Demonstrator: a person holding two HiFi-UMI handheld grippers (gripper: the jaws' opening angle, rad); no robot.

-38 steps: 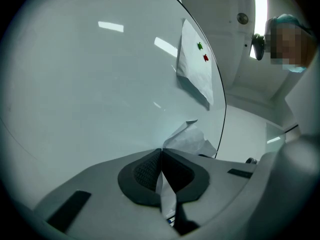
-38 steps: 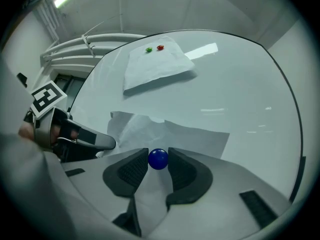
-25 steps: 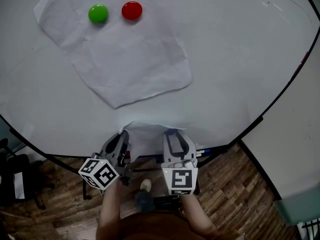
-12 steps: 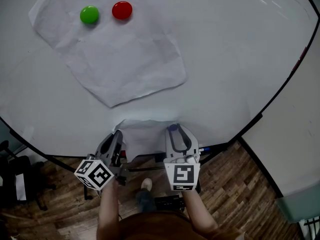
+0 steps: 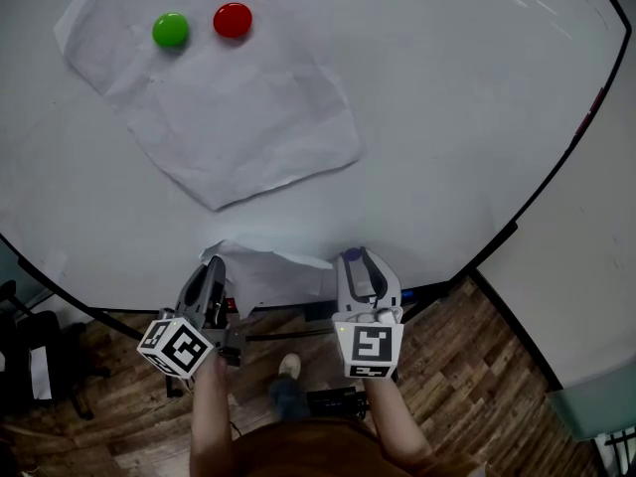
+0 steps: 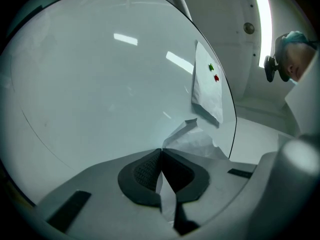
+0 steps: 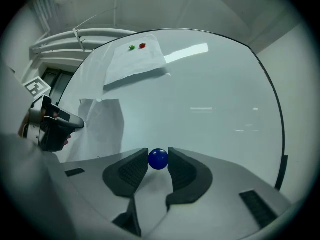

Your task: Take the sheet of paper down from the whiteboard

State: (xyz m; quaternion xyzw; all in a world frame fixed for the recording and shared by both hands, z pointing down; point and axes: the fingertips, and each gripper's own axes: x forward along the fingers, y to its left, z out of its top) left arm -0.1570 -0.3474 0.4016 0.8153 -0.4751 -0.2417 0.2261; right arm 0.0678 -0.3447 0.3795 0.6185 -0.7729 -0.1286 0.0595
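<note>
A loose white sheet of paper [image 5: 270,272] hangs off the lower part of the whiteboard [image 5: 447,107], crumpled at its top edge. My left gripper [image 5: 213,268] is shut on the left edge of this sheet [image 6: 196,140], which runs between its pads. To the right, my right gripper [image 5: 358,262] is shut on a small blue round magnet [image 7: 158,159] just in front of the board. In the right gripper view the held sheet [image 7: 102,121] hangs at the left beside my left gripper [image 7: 52,126].
A second, creased sheet [image 5: 234,107] stays on the board higher up, pinned by a green magnet [image 5: 170,30] and a red magnet [image 5: 233,20]. The board's dark rim [image 5: 497,241] curves along the bottom and right. Wooden floor [image 5: 467,366] lies below.
My left gripper has drawn to the left and back from the board with the sheet, whose top has come away and folded over. My right gripper has shifted slightly right with the blue magnet.
</note>
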